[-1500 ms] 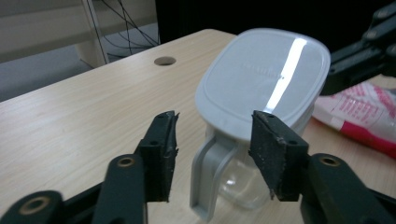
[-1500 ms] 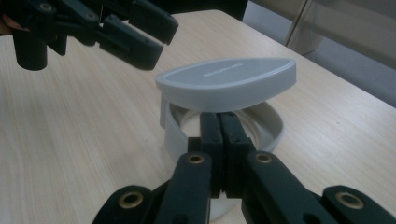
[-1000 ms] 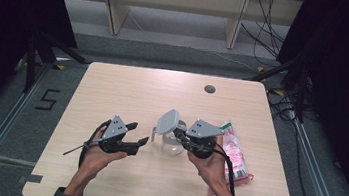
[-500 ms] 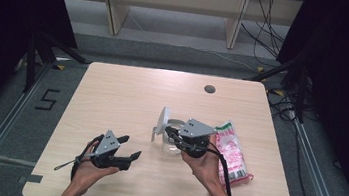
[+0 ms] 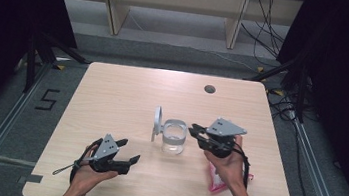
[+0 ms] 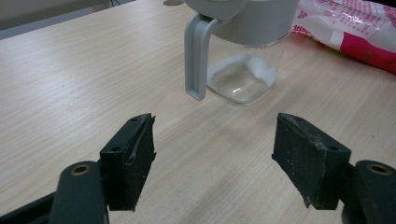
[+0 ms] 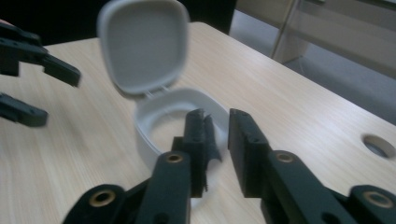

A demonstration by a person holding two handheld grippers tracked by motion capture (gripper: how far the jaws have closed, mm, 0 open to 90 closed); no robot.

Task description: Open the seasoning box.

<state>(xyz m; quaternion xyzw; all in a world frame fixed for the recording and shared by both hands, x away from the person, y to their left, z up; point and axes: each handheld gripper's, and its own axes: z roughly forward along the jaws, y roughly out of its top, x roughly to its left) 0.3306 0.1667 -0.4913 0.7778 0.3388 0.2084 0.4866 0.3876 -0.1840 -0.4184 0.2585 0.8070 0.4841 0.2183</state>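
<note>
A clear jar (image 5: 173,143) with a grey collar stands mid-table, its hinged grey lid (image 5: 157,120) flipped upright on its left side. In the left gripper view the jar (image 6: 243,70) holds a thin layer of white powder. My left gripper (image 5: 128,151) lies near the front edge, left of the jar, open wide on nothing (image 6: 215,123). My right gripper (image 5: 194,129) hovers just right of the jar. Its jaws (image 7: 217,121) stand a narrow gap apart, empty, pointing at the jar's rim (image 7: 154,112). The open lid (image 7: 142,44) rises behind the rim.
A pink and white bag (image 5: 215,182) lies under my right hand; in the left gripper view the bag (image 6: 355,28) lies beyond the jar. A round hole (image 5: 209,88) sits near the table's far edge. Bare wood (image 5: 111,100) spreads left of the jar.
The lid swung from tilted to upright. My left gripper drew back toward the front edge. My right gripper backed off a little to the right of the jar.
</note>
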